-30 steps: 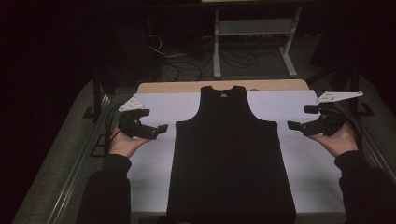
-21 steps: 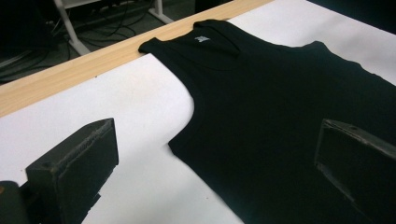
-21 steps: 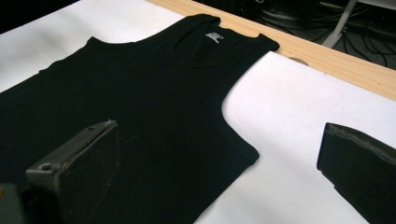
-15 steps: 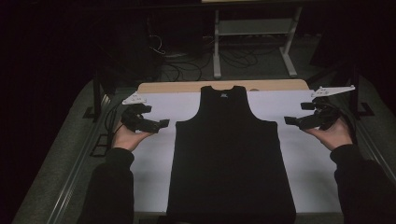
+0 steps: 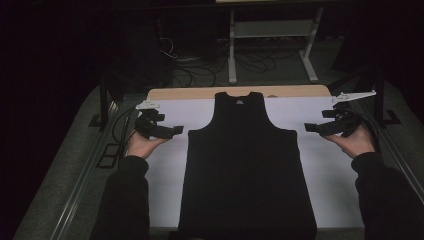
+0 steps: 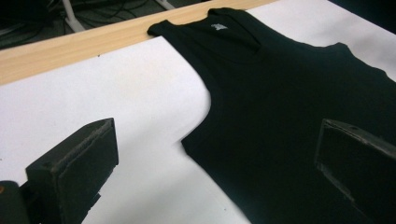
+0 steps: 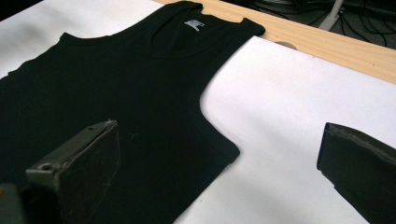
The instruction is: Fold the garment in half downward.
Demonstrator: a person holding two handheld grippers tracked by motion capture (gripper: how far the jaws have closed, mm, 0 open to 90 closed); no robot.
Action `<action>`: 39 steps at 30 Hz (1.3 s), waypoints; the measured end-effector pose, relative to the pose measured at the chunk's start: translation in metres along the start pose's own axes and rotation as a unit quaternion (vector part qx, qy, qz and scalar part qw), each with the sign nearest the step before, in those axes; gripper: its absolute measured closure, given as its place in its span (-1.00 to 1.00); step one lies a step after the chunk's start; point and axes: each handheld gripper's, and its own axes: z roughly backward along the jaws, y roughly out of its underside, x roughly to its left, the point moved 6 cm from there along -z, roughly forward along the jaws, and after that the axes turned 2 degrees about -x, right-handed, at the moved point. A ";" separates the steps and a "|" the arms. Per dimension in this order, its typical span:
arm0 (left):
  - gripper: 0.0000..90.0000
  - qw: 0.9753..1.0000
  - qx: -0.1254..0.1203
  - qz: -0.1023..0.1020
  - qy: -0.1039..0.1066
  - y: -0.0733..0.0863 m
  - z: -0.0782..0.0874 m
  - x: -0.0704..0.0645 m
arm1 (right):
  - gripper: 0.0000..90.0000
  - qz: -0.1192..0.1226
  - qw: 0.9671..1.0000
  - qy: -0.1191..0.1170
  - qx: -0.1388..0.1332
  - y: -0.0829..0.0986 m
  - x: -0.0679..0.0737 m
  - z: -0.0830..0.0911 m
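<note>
Both tools (image 5: pixel 175 131) nearer — tank top (image 5: pixel 247 165) flat

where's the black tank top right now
In the high view the black tank top lies flat in the middle of the white table cover, neck toward the far wooden edge, between the open left gripper and right gripper.

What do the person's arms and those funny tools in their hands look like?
Each arm wears a long dark sleeve. The left tool and the right tool are black and blocky, each with two flat, square-ended jaws. A pale three-cornered plate sits on top of each, and a dark cable trails away from it.
</note>
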 end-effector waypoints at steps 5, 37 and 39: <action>-1.00 1.000 0.004 0.004 0.001 0.003 -0.008 0.002 | -1.00 -0.006 1.000 0.002 0.005 0.002 -0.005 -0.006; -1.00 0.999 0.042 0.014 0.019 0.029 -0.059 0.007 | -1.00 -0.031 0.999 -0.002 0.030 0.025 -0.014 -0.049; -1.00 0.999 0.044 0.018 0.020 0.031 -0.062 0.008 | -1.00 -0.034 0.999 -0.001 0.034 0.027 -0.015 -0.051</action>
